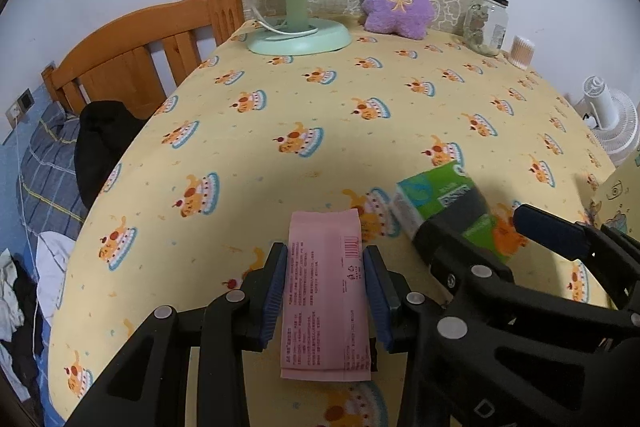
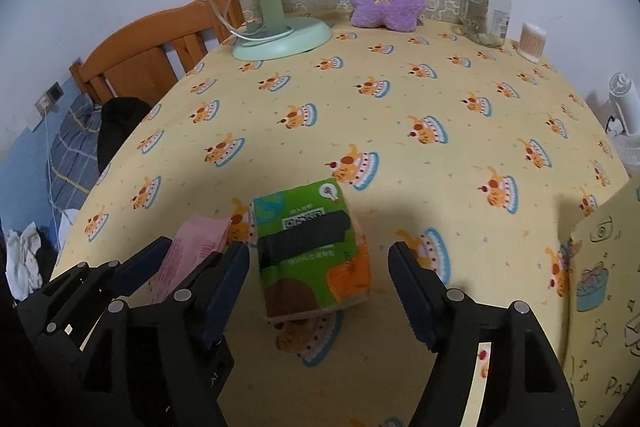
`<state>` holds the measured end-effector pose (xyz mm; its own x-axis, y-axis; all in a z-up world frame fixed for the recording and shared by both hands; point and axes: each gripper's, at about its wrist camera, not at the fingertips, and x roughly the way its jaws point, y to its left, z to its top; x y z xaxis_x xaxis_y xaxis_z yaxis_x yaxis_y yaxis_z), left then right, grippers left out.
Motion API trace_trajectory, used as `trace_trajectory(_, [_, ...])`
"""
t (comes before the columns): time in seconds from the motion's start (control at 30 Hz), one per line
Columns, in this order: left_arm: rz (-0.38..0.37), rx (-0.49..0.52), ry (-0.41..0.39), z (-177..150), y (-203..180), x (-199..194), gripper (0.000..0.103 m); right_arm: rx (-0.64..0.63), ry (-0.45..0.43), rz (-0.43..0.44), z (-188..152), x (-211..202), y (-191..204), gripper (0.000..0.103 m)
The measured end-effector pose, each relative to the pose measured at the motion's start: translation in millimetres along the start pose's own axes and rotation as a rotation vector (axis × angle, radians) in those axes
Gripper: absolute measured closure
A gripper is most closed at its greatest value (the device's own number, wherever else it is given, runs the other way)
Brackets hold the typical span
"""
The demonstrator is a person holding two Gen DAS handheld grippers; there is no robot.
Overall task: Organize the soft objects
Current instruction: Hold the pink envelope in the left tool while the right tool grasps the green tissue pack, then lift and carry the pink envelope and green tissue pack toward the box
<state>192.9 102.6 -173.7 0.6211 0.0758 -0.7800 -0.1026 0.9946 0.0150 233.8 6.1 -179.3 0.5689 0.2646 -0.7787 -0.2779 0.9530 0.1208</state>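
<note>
The left tongs point(image 1: 325, 291) clench a pink packet point(image 1: 326, 291). The right tongs point(image 2: 318, 291) stand released astride the green tissue pack point(image 2: 308, 247), its long axis running near-to-far.

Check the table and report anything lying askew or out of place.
The green tissue pack lies skewed between the right gripper's open jaws, one end overhanging the cloth's printed cake. The pink flat packet sits straight in the left gripper. Nothing spilled or damaged.
</note>
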Motion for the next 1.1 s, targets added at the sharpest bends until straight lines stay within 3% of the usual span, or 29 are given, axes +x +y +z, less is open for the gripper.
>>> trace_trajectory(0.23, [0.007,0.012,-0.003,4.4,5.4,6.2,0.064,-0.005,0.01,-0.001,7.6,15.3,6.1,0.029])
trace_trajectory(0.3, [0.009,0.021,-0.006,5.2,3.9,7.0,0.064,-0.002,0.008,-0.011,9.3,20.6,5.5,0.038])
trace_trajectory(0.5, [-0.019,0.01,0.002,7.8,4.6,8.0,0.064,0.006,0.008,-0.019,12.1,23.7,5.8,0.05])
trace_trajectory(1.1, [-0.046,0.04,-0.083,13.5,-20.8,-34.2,0.064,0.028,-0.084,-0.072,12.9,-30.7,-12.4,0.052])
